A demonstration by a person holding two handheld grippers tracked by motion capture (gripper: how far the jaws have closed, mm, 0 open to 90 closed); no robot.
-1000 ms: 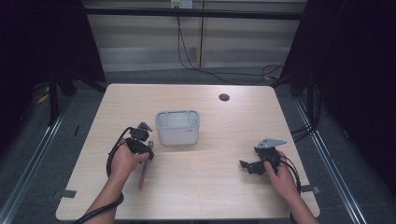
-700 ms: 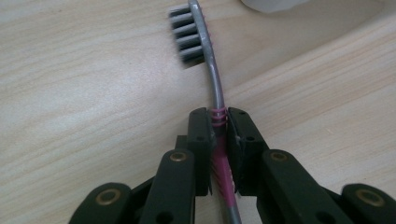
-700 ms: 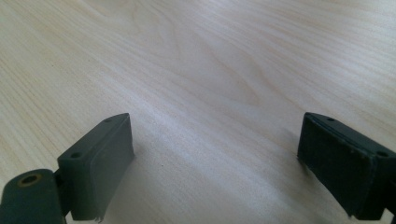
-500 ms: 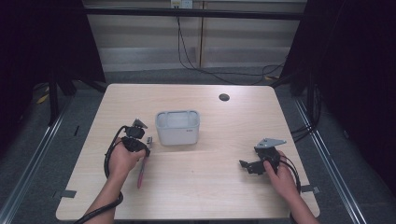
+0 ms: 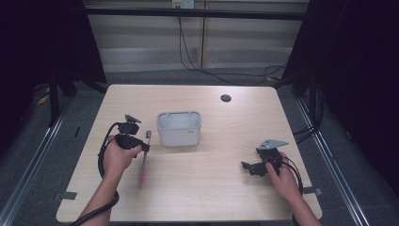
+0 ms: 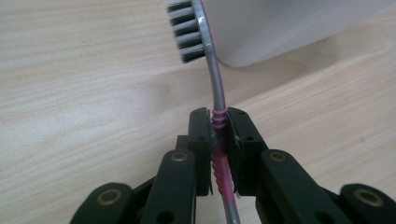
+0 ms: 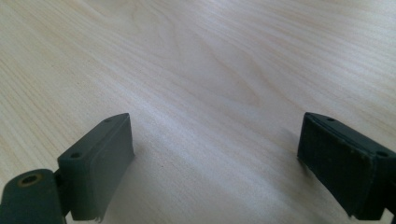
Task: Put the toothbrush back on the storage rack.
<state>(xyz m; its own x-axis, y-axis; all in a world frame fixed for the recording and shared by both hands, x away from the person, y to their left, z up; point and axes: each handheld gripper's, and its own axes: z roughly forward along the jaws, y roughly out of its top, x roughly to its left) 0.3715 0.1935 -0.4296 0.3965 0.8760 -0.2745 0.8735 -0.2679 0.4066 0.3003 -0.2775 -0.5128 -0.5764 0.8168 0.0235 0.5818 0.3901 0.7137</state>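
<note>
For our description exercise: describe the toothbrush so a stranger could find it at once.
Start at the wooden table and find the white tub near its middle. Just left of it, the left claw grips the toothbrush: pink ribbed handle, grey neck, dark bristles.

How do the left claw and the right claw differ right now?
The left claw is shut on the toothbrush, gripping its pink ribbed neck; the right claw stands wide open with nothing between its jaws. The left claw sits beside the white bin; the right claw is off by itself on the bare table, well away from the bin. Both are black, two-jawed and hand-held low over the table.
</note>
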